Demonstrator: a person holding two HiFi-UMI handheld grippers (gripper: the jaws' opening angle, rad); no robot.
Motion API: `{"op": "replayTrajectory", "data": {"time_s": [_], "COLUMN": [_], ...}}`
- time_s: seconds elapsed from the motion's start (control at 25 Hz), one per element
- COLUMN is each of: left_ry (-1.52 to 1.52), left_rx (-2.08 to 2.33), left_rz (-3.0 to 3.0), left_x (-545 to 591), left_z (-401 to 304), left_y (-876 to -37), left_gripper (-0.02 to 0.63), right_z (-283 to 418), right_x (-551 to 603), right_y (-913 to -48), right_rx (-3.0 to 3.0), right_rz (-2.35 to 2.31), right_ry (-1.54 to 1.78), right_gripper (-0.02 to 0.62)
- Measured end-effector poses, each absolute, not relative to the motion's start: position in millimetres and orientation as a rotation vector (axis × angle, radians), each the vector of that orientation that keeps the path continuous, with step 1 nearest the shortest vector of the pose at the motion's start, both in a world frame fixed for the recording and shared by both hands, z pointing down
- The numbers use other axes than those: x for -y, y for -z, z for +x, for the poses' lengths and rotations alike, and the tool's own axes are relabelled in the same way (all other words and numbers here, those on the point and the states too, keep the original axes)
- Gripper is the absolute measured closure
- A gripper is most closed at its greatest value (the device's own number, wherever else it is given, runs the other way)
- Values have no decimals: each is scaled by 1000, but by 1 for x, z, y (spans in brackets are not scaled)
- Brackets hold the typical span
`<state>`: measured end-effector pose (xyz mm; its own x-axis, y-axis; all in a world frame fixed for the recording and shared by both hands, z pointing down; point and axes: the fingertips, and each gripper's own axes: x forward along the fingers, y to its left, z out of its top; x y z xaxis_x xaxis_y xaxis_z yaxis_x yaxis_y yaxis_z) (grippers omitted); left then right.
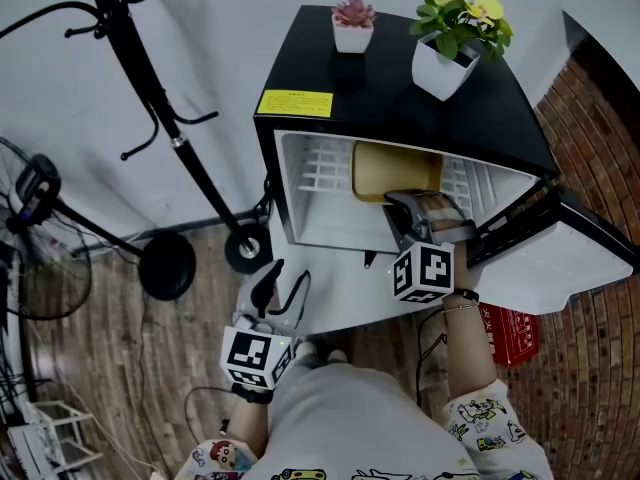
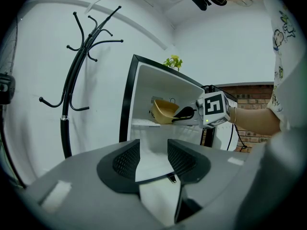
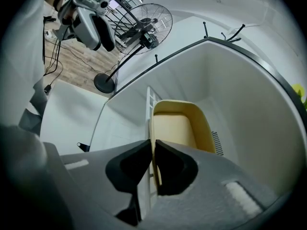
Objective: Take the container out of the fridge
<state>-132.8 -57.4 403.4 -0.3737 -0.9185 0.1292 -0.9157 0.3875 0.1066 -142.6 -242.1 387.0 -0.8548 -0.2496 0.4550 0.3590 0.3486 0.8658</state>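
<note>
A small black fridge (image 1: 390,93) stands with its door (image 1: 560,258) swung open to the right. Inside, a shallow yellow container (image 1: 395,171) (image 2: 163,110) (image 3: 180,128) lies on the white wire shelf (image 1: 320,168). My right gripper (image 1: 410,210) (image 2: 184,113) (image 3: 152,145) reaches into the fridge, its jaws shut on the container's near rim. My left gripper (image 1: 283,288) (image 2: 153,152) hangs back in front of the fridge, low on the left, with its jaws open and nothing between them. It also shows at the top left of the right gripper view (image 3: 98,28).
Two potted plants (image 1: 353,23) (image 1: 455,38) sit on the fridge top. A black coat stand (image 1: 160,118) with a round base (image 1: 167,265) rises left of the fridge, and a fan (image 1: 30,198) stands further left. A red box (image 1: 510,333) lies under the door; a brick wall (image 1: 600,148) runs along the right.
</note>
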Motion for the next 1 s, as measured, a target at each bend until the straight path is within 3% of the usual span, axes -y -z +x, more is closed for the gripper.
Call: {"op": "replayTrajectory", "data": {"time_s": [1.0], "left_ry": [17], "left_rx": [2491], "left_rz": [1671], "left_x": [53], "left_z": [-128], "left_y": [-397], "left_gripper": [433], "right_z": [-122], "right_x": [229], "right_y": [-377], "right_rx": [2111], "right_rz": [-82], "right_ry": [1545], "right_gripper": [583]}}
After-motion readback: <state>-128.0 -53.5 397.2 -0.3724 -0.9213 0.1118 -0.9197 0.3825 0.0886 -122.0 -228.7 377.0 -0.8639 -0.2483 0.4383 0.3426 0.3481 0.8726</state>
